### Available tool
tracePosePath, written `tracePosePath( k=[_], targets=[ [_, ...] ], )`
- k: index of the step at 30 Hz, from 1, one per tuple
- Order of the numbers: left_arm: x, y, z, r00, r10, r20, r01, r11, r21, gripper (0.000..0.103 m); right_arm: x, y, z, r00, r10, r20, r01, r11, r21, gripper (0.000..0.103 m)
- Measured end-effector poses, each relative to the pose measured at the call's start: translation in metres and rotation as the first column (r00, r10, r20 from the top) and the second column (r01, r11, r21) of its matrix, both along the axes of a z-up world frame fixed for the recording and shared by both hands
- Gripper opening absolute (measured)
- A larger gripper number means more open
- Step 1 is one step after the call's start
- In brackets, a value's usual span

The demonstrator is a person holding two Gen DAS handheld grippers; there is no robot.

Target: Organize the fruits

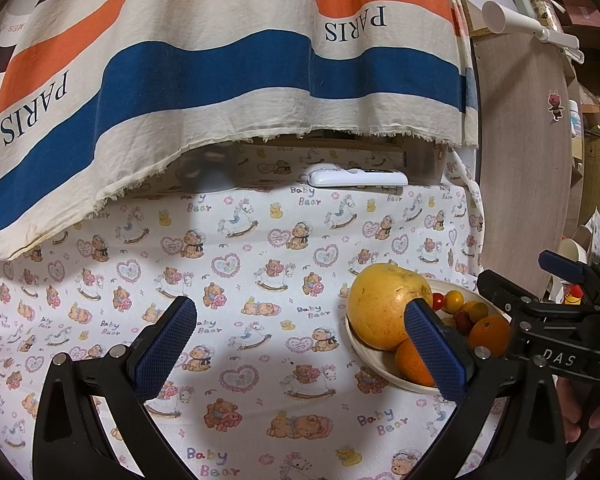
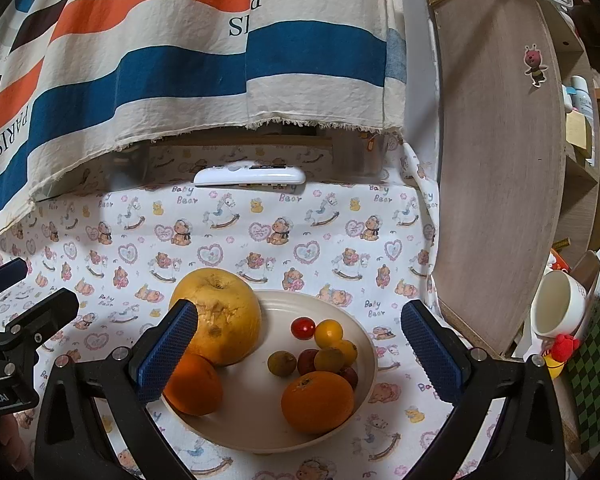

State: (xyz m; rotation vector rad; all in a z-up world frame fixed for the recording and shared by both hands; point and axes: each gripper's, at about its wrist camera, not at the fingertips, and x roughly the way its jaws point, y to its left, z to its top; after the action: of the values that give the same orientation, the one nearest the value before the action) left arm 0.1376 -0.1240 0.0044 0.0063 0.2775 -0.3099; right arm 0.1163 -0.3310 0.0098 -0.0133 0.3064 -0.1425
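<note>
A cream bowl [image 2: 260, 412] sits on the teddy-bear cloth. It holds a large yellow pear [image 2: 220, 316], two oranges [image 2: 318, 402] [image 2: 194, 386] and several small red and yellow tomatoes [image 2: 328, 332]. My right gripper [image 2: 300, 344] is open and empty, hovering above the bowl. My left gripper [image 1: 300, 344] is open and empty over bare cloth, left of the bowl [image 1: 376, 364]; the pear [image 1: 384, 304] lies behind its right finger [image 1: 436, 344]. The right gripper's body shows at the right edge of the left wrist view.
A white remote [image 2: 250, 176] lies at the back under a hanging striped cloth [image 2: 180, 60]. A round wooden board [image 2: 496, 160] stands on the right. A white mug [image 2: 556, 304] and a small red toy [image 2: 562, 348] sit beyond it.
</note>
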Motion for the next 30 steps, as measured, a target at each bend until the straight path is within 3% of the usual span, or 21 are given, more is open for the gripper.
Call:
tracePosePath(
  k=[30],
  targets=[
    [0.0004, 0.0019, -0.0026, 1.0, 0.001, -0.006, -0.001, 1.0, 0.001, 0.103, -0.0004, -0.0001, -0.0007, 1.0, 0.002, -0.003, -0.002, 1.0, -0.004, 0.102]
  ],
)
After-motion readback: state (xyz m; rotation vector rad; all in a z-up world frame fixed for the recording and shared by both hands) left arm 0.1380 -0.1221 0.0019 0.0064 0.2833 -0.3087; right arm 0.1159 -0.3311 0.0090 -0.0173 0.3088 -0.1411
